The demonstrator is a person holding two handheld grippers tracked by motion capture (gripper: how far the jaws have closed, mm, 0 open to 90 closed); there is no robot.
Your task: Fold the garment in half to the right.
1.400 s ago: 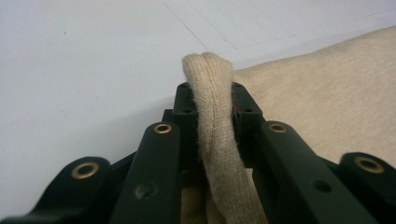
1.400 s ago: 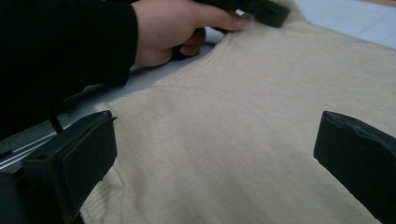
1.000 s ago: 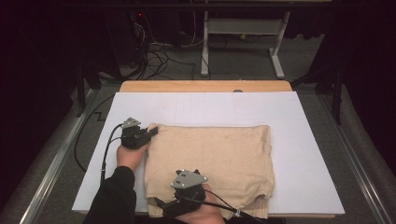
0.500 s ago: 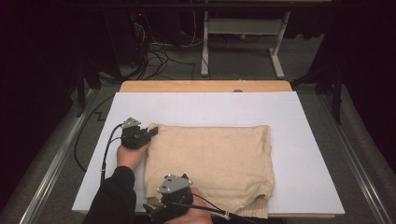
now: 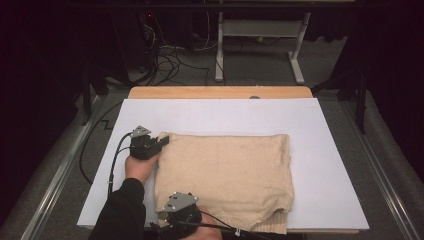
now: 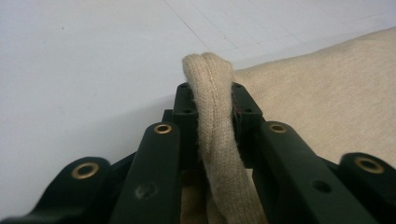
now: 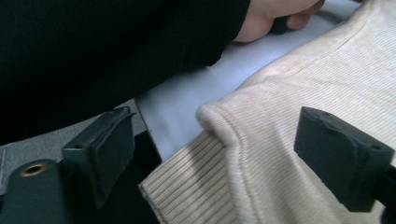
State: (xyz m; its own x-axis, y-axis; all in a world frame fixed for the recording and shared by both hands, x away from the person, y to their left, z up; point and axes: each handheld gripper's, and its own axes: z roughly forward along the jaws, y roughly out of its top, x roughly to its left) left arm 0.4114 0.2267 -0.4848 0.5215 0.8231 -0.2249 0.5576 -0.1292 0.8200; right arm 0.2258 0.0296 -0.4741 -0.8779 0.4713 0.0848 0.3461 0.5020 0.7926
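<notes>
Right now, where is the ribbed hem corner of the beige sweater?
In the right gripper view, the ribbed hem corner lies between the right gripper's open jaws, at the white board's near edge.

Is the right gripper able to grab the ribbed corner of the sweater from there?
Probably yes. The right gripper has its jaws open around the sweater's ribbed corner, and nothing lies in between.

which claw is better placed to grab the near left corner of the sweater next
Right. The right claw sits at the near corner with jaws wide, just closing, the ribbed hem of the sweater between them, not yet pinched. The left claw is already clamped on the far-left corner.
</notes>
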